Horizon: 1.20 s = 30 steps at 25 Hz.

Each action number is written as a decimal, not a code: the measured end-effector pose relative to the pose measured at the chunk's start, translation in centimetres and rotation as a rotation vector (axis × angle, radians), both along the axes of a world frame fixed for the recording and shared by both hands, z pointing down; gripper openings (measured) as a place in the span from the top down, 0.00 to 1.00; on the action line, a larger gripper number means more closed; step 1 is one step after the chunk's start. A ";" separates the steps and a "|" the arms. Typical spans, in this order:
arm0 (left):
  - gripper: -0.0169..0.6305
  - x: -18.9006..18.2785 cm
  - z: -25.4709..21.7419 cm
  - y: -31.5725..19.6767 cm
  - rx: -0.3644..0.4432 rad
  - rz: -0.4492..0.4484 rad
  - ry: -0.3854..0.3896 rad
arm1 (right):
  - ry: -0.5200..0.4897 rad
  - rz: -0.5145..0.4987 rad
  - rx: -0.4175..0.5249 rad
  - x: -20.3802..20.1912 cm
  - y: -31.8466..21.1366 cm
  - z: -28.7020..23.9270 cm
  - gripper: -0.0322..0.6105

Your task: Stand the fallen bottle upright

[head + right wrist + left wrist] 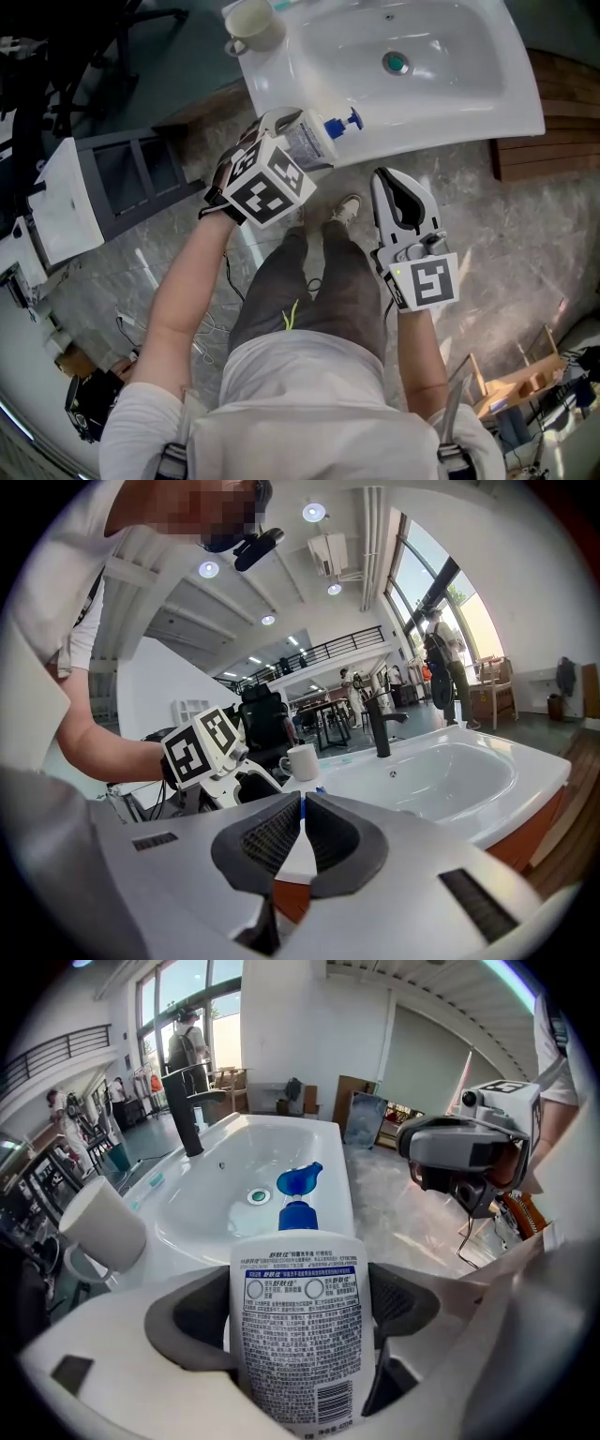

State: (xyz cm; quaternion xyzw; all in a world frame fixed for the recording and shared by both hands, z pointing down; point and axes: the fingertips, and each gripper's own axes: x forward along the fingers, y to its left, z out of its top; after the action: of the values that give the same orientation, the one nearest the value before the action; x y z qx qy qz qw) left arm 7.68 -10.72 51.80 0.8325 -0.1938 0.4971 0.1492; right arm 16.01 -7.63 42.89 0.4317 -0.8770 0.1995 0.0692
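**A:** so where's our bottle at?

**B:** we've got the left tool (300, 1312) pinching the bottle (298, 1335) by its body. It's right at the front rim of the sink (342, 1206), blue pump pointing in toward the basin.

**A:** and our right tool?

**B:** right tool (303, 817) is pressed together on nothing, just off the sink's front edge. Farther in, a white mug (98, 1227) sits at the sink's left corner, and the black faucet (187, 1110) is at the sink's back.
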 end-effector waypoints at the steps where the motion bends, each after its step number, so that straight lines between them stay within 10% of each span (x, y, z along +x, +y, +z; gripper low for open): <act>1: 0.27 0.0 -0.3 -0.2 0.011 -0.008 0.009 | 0.000 -0.003 0.002 -0.1 -0.1 -0.1 0.89; 30: 0.27 0.4 -8.3 -3.6 0.362 -0.106 0.541 | 0.069 -0.027 -0.001 -1.3 -0.1 -0.5 0.89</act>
State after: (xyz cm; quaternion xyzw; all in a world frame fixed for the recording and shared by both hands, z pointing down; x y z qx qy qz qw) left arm 8.06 -14.28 43.54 0.9363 -0.2750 0.2069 0.0707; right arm 14.68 -7.70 42.37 0.4265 -0.8797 0.1838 0.1021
